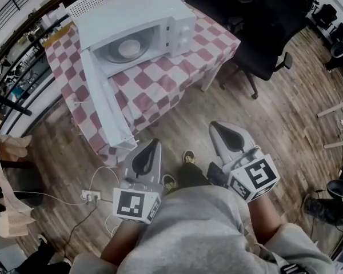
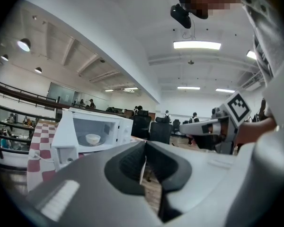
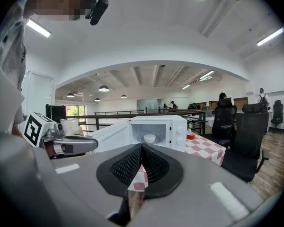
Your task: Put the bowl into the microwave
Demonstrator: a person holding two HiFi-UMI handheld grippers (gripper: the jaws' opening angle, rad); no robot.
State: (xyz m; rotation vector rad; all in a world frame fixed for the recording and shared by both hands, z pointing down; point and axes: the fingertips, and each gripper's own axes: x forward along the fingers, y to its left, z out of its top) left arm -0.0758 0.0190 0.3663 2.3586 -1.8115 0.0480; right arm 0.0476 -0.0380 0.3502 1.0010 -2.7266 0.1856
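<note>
The small white round bowl is seen inside the white box-shaped microwave, its door swung open, on the red-and-white checked table. The 2 claws, left gripper and right gripper, are held well apart from it, jaws pressed together, nothing gripped.

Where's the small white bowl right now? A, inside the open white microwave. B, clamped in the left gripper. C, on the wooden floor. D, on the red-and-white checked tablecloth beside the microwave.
A: the small white bowl sits on the turntable inside the white microwave, whose door hangs open.
</note>
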